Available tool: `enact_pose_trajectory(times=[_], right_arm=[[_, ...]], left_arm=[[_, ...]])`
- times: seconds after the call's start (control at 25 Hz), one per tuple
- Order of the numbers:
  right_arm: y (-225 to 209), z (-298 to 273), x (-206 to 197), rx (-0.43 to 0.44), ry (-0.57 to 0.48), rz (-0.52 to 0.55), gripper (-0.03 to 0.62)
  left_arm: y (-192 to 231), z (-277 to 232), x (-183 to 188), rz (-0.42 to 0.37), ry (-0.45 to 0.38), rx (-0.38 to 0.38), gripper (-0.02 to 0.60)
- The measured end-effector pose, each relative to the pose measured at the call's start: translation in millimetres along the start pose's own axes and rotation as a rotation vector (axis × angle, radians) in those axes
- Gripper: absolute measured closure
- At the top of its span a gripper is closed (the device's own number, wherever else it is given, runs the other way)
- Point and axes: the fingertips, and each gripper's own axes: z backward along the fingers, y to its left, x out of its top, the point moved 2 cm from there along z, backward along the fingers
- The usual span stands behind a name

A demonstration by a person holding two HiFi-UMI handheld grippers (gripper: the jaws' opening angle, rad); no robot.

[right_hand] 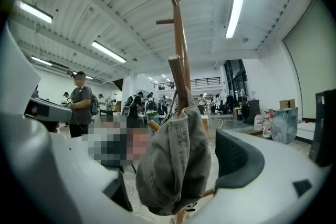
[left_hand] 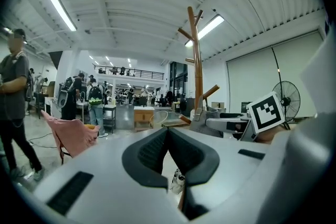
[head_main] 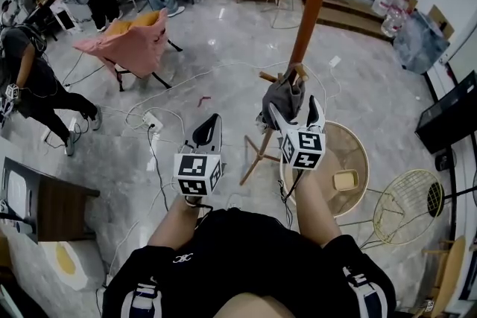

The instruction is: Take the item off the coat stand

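Observation:
A grey cap [head_main: 282, 97] hangs on a low peg of the brown wooden coat stand [head_main: 313, 4]. My right gripper [head_main: 292, 106] stands open with one jaw on each side of the cap. In the right gripper view the cap [right_hand: 176, 165] droops from the peg between the pads [right_hand: 239, 160], which do not press on it, and the stand's pole [right_hand: 178, 50] rises behind. My left gripper [head_main: 211, 123] is shut and empty, lower and to the left of the stand. In the left gripper view its jaws [left_hand: 167, 134] meet at the tips, with the stand [left_hand: 196, 60] ahead on the right.
The stand's splayed legs [head_main: 253, 160] reach the floor in front of me. A round wooden table [head_main: 350, 153] and a wire chair [head_main: 406, 205] stand to the right. Cables and a power strip [head_main: 153, 121] lie on the floor at left. A pink-draped chair [head_main: 130, 45] and people [head_main: 37, 93] are farther left.

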Motion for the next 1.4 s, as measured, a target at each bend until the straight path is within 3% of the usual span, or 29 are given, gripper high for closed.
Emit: enact_pose_trajectory(times=[0.28,0.32,0.36,0.4,0.44,0.48,0.64,0.88,1.4], right_arm=[[-10.2,-28.0,-26.4,-0.008,0.098,-0.054,0.099],[-9.7,-30.5,-30.3,-0.005,0.126,-0.043,0.136],[-9.2,-31.5,-32.8,-0.010,0.157,-0.020,0.226],[-9.0,-31.2,-33.3,-0.022,0.183,0.008,0.390],[-8.4,-30.5,-32.1,-0.030,0.200,0.030,0.494],[-7.2,-30.0,-30.2,-0.028,0.205,0.038,0.519],[-5.3,-24.9,-25.6,-0.004,0.163,0.015,0.534],[-8.4,0.3,3.1,-0.038,0.069,0.017,0.536],[-8.9,73.4,48.4,-0.081,-0.050,0.046,0.536]], left_arm=[[11.3,-6.2,-1.6,0.008,0.008,0.014,0.569],[13.5,-5.8,-2.1,0.009,0.010,0.016,0.569],[15.9,-5.1,-2.4,0.010,0.013,0.017,0.569],[18.3,-4.2,-2.4,0.011,0.015,0.018,0.569],[20.7,-3.2,-2.0,0.012,0.016,0.019,0.569],[22.9,-2.2,-1.4,0.014,0.015,0.020,0.569],[27.5,-1.4,-2.6,0.017,0.012,0.028,0.569],[21.4,1.2,-6.5,0.015,0.022,0.017,0.569],[-21.2,-3.8,-3.5,-0.016,0.024,-0.071,0.569]])
